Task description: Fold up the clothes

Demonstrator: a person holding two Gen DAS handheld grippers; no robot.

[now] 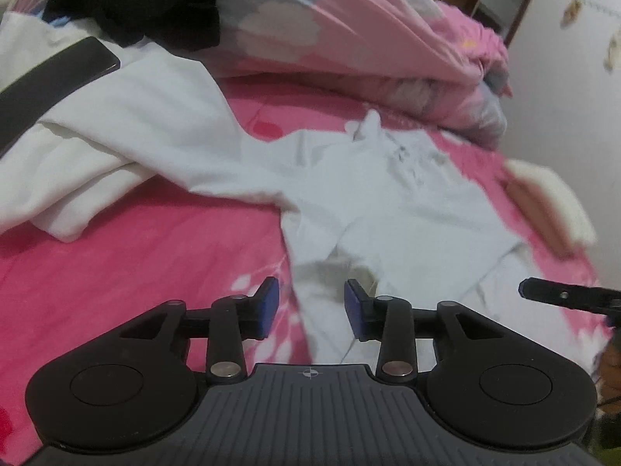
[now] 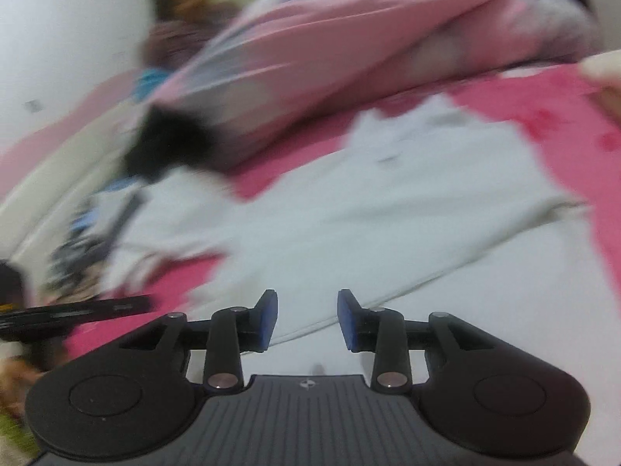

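Observation:
A white garment (image 1: 388, 202) lies spread on the pink bed sheet (image 1: 136, 252), with its lower part folded up over the rest. My left gripper (image 1: 310, 295) hovers open over the garment's near left edge, nothing between its blue pads. In the right wrist view the same white garment (image 2: 388, 213) fills the middle. My right gripper (image 2: 307, 303) stands open above it, also with nothing between its pads. One finger of the right gripper (image 1: 562, 295) shows at the right edge of the left wrist view. The left gripper (image 2: 77, 310) pokes in from the left in the right wrist view.
A second white garment with a black band (image 1: 97, 136) is heaped at the left, with a black garment (image 1: 136, 11) behind it. A pink flowered quilt (image 1: 330, 31) is bunched along the far side. A person (image 2: 182, 11) shows blurred at the back left.

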